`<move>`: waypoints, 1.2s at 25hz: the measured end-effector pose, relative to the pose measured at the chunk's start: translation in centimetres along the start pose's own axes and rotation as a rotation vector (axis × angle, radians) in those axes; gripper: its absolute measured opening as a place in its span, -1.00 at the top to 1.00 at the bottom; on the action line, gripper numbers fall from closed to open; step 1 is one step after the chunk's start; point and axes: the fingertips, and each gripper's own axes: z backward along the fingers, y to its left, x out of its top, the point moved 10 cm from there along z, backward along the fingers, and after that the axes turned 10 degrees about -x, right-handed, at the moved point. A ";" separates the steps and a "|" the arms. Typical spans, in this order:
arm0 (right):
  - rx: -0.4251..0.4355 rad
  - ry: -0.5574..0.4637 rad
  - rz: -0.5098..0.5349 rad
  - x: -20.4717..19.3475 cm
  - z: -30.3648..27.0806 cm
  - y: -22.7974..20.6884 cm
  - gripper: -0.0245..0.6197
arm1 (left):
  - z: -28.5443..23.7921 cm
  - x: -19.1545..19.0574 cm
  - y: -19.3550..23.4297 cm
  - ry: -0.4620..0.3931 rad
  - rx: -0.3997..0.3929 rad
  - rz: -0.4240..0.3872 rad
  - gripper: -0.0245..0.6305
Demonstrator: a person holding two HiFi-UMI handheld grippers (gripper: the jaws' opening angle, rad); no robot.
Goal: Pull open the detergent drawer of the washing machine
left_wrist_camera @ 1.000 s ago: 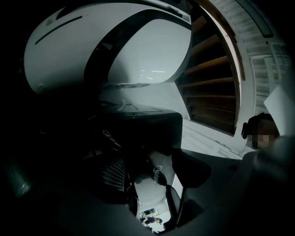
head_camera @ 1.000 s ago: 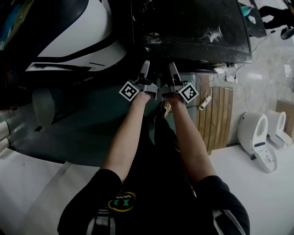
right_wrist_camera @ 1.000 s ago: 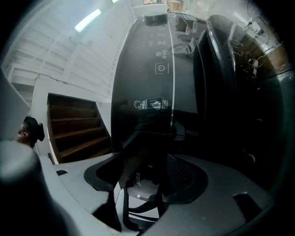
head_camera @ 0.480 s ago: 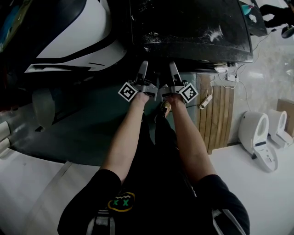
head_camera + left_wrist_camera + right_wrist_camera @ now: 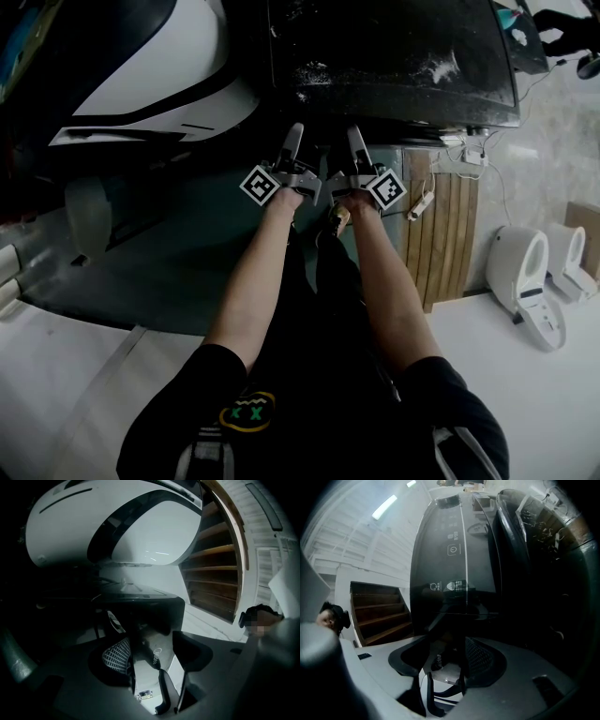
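Left tool (image 5: 295,138) gaping wide over a pale Midea-marked panel (image 5: 150,665), right tool (image 5: 355,141) just beside it, equally spread (same lettering between), both tips at the black washing machine (image 5: 394,56) near edge, its drawer not distinguishable.

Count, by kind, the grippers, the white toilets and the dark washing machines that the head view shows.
Grippers: 2 (left gripper, right gripper)
White toilets: 2 (left toilet, right toilet)
Dark washing machine: 1
Total: 5
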 end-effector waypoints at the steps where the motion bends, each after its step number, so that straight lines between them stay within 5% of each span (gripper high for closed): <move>1: 0.002 -0.003 -0.002 0.0 -0.1 0.0 0.12 | 0.0 0.0 0.0 -0.005 0.002 -0.002 0.06; 10: 0.079 0.015 0.013 0.1 -0.2 -0.3 0.10 | 0.0 0.2 -0.1 0.022 -0.041 0.010 -0.04; 17: 0.078 0.034 0.025 0.1 0.0 -0.3 0.12 | 0.3 0.3 -0.2 0.043 -0.054 0.035 -0.04; 21: 0.071 0.029 0.019 -0.2 1.3 -0.6 0.26 | 1.5 0.0 -0.3 0.073 -0.061 0.033 0.15; 30: 0.062 0.045 0.020 -0.8 3.6 -0.5 0.26 | 3.3 -0.8 -1.4 0.093 -0.068 0.063 0.08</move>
